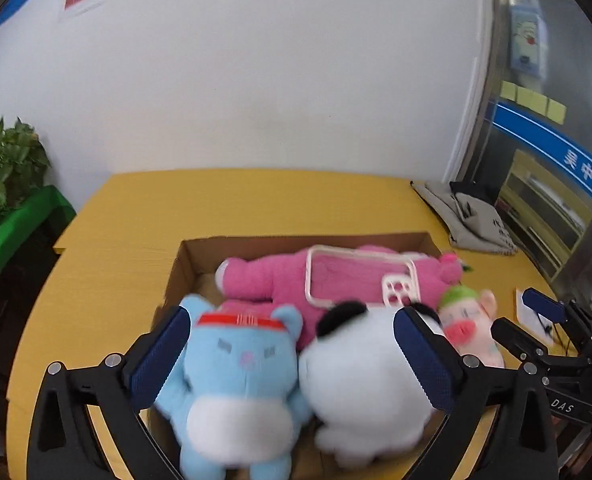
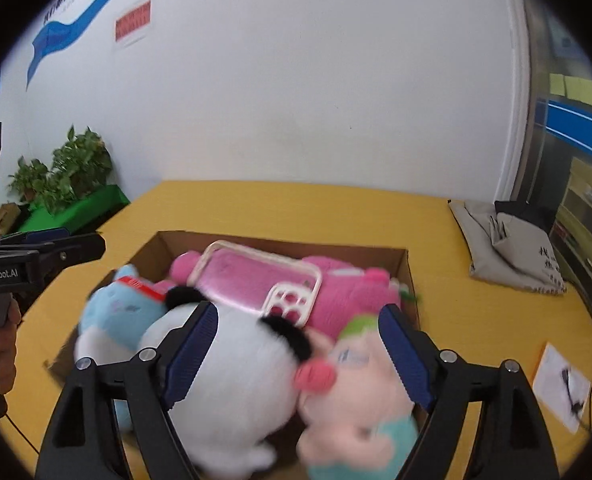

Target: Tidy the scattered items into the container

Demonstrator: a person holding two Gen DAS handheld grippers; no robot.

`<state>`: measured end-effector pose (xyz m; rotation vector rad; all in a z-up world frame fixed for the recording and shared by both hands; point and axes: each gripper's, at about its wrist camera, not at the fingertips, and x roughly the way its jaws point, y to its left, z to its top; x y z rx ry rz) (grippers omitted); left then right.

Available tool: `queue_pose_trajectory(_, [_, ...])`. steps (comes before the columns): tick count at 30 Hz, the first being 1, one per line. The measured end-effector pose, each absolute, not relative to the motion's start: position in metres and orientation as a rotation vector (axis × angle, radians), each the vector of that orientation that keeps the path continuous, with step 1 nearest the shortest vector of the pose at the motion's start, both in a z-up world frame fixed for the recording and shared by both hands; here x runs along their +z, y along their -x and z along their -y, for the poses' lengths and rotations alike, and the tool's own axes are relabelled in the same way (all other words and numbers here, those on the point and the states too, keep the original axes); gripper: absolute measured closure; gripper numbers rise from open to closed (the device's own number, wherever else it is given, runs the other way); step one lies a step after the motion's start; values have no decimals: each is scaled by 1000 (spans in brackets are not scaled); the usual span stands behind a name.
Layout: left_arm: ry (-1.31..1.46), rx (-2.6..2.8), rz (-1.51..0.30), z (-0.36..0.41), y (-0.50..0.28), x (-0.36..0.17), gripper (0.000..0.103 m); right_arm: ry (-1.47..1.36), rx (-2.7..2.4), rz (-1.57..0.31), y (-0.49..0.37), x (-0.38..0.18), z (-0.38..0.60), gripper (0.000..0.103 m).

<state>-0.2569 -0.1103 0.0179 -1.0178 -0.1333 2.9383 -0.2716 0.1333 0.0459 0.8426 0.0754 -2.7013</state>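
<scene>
A cardboard box [image 1: 184, 264] [image 2: 409, 276] on the yellow table holds a pink plush [image 1: 272, 280] [image 2: 335, 292] with a clear phone case [image 1: 359, 276] [image 2: 256, 276] on top. A blue cat plush [image 1: 236, 380] [image 2: 112, 308], a white panda plush [image 1: 359, 384] [image 2: 240, 380] and a pink pig plush [image 1: 471, 328] [image 2: 359, 392] lie at the box's near side. My left gripper [image 1: 292, 360] is open above the cat and panda. My right gripper [image 2: 296, 356] is open above the panda and pig; it also shows in the left wrist view [image 1: 523, 316].
A grey cloth bag [image 1: 471, 220] [image 2: 511, 248] lies at the table's far right. A white paper with a small black object [image 2: 561, 386] lies near the right edge. A potted plant [image 1: 8, 168] [image 2: 64, 172] on a green stand is beyond the table's left side.
</scene>
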Motion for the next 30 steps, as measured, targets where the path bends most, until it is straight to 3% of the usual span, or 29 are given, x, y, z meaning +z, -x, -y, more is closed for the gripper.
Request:
queue_pose_trajectory(11, [1010,2938,83,57,124,-7,0,-921,-2775,-28,155,28,-152,20])
queue_pose_trajectory(30, [975,2968,116,44,77,-9,0,-895,-2773,-68,99,27,-150,20])
